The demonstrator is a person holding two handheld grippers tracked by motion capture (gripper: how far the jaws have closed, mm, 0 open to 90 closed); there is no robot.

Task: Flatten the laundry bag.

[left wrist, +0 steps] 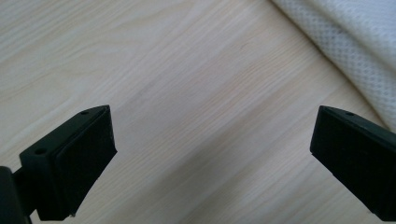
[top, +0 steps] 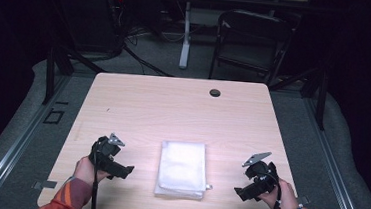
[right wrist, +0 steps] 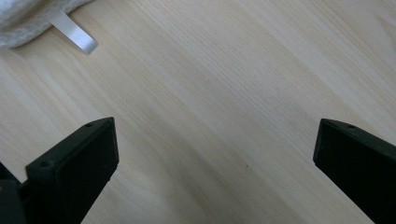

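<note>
1. The folded white mesh-textured cloth (top: 182, 168) lies flat on the pale wooden table (top: 173, 108), near the table's front edge and about midway between my two grippers. I take it as the landmark.
2. I judge it light, soft and limp. It should sag and unfold if lifted by one point, and its layers may slide over each other. A corner or a folded edge looks like the best place to pinch, ideally one on each side of it.
3. A small white tag (right wrist: 74, 33) sticks out from the cloth's near right corner. It lies flat on the wood and looks too thin to be a useful hold.
4. My left gripper (top: 118, 167) rests just left of the cloth, apart from it. Its jaws stand wide apart with only bare wood between them. In the left gripper view the cloth's dotted weave (left wrist: 355, 42) sits at the upper right.
5. My right gripper (top: 247, 189) sits to the right of the cloth, a little farther off, jaws also spread wide and holding nothing.
6. Beyond the cloth, toward the far edge, is a dark round grommet hole (top: 215, 92). Behind the table stands a black folding chair (top: 251, 44). Nothing lies between either gripper and the cloth.
</note>
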